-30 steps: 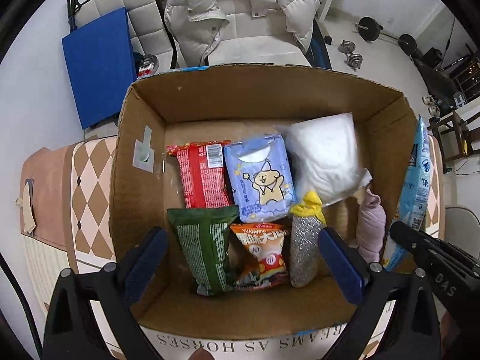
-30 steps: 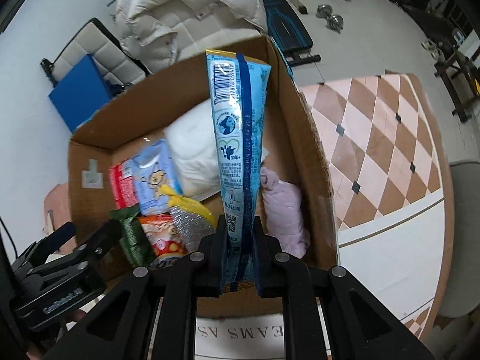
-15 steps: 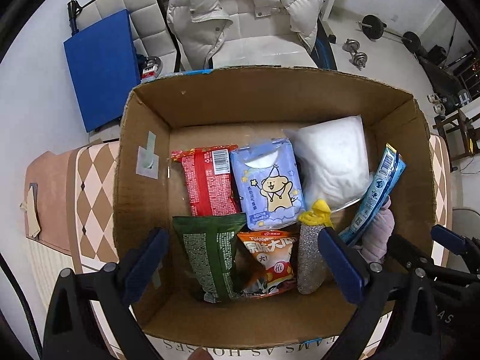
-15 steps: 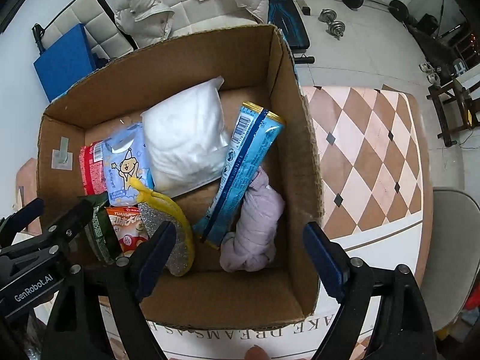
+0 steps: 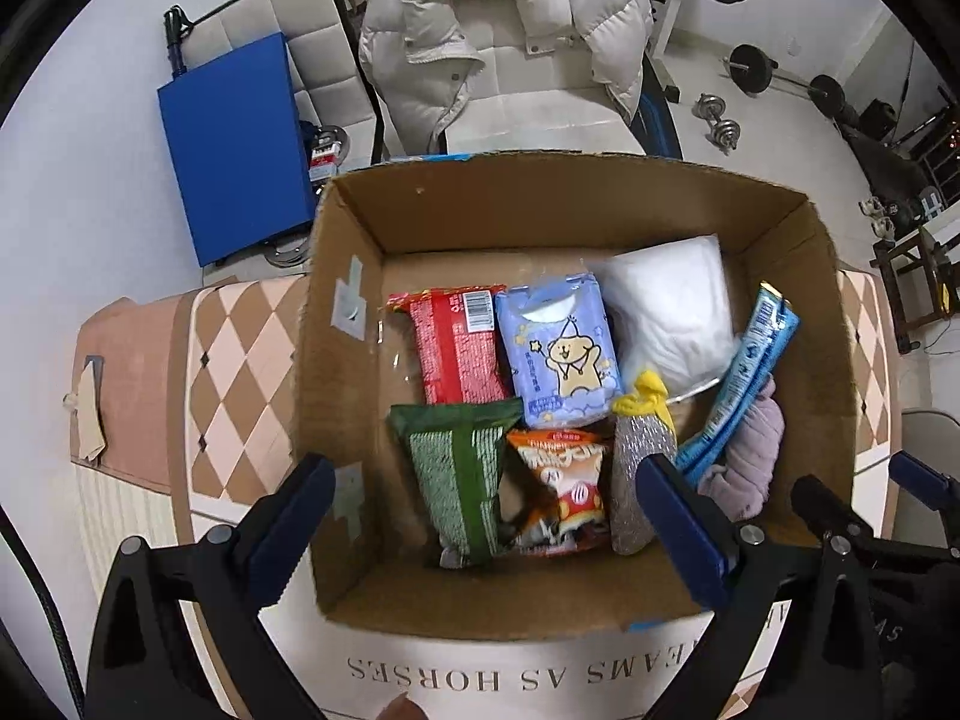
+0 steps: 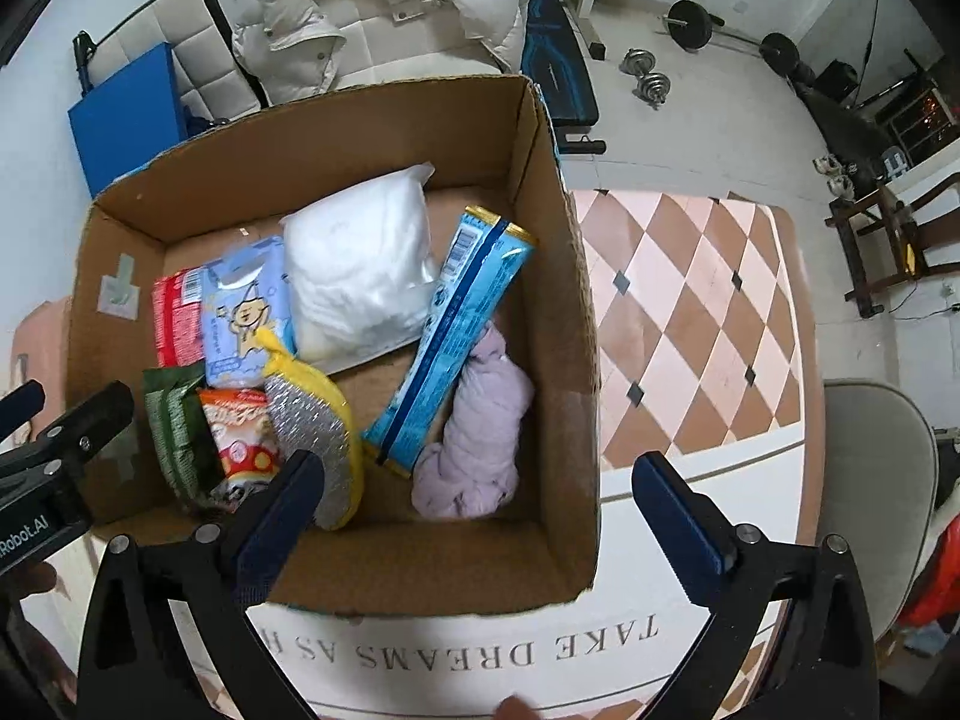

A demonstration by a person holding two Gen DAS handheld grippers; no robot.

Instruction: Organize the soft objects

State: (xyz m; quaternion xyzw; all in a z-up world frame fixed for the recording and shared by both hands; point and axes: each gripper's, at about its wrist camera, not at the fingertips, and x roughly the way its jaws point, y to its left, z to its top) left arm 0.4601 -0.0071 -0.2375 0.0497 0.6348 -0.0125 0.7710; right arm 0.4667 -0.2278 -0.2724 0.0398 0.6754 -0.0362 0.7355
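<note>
Box: brown cardboard box, frame centre, holds every soft item visible.
Latest: light-blue snack packet leans on lilac cloth bundle.
Tools: left tool, right tool spread wide, empty.
Left: seemingly nothing; worktop shows no further items.

Even indoor light, soft shadows — strong fisheye edge distortion.

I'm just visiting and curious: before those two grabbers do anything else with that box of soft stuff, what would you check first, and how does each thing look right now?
1. Right gripper empty, jaws open: ok.
2. Left gripper empty, jaws open: ok.
3. Blue packet inside the cardboard box, leaning on the lilac cloth: ok.
4. Nothing sticking over the box rim: ok.
5. More soft things left outside to pack: cannot tell.
</note>
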